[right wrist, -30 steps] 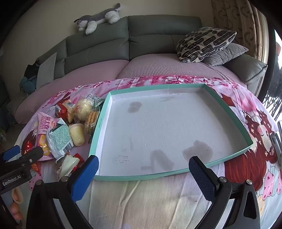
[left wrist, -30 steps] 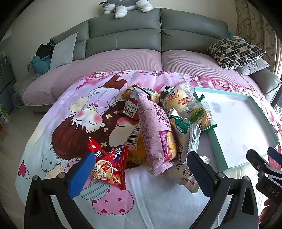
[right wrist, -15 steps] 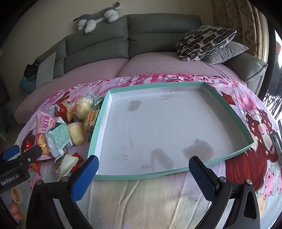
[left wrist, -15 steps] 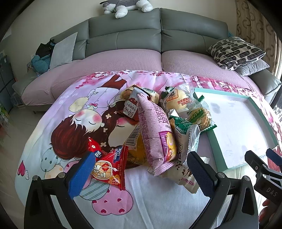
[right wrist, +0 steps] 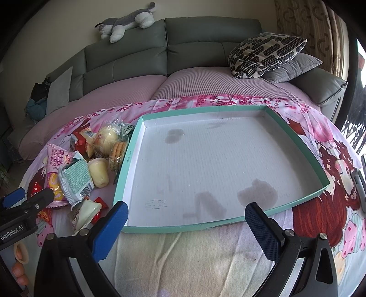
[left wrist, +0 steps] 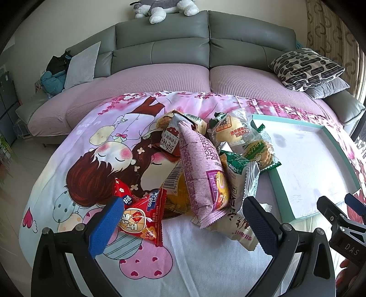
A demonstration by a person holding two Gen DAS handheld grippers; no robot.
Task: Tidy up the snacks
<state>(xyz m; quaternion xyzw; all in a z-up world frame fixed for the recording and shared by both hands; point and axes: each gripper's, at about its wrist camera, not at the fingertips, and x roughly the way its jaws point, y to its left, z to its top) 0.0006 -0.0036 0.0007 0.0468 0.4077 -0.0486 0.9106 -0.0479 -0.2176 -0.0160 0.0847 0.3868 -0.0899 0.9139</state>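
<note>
A heap of snack packets lies on the cartoon-print cloth [left wrist: 91, 160]: a long pink Swiss-roll bag [left wrist: 201, 169], a red peanut packet [left wrist: 141, 217], a bun in clear wrap [left wrist: 231, 132], round crackers [left wrist: 258, 150] and a green-white packet [left wrist: 238, 169]. My left gripper [left wrist: 183, 226] is open just in front of the heap, holding nothing. A shallow teal-rimmed tray [right wrist: 128, 164] with a bare white floor lies to the right of the heap [right wrist: 77, 176]. My right gripper [right wrist: 185, 230] is open and empty at the tray's near edge.
A grey sofa with pink seat covers [left wrist: 160, 77] stands behind the table. A patterned cushion [right wrist: 263, 52] and a grey cushion [right wrist: 295, 66] lie at its right. A plush toy [left wrist: 164, 6] lies on the backrest. The left gripper's side shows in the right wrist view [right wrist: 25, 205].
Both views have shifted very slightly; the grippers stay open and nothing on the cloth has moved.
</note>
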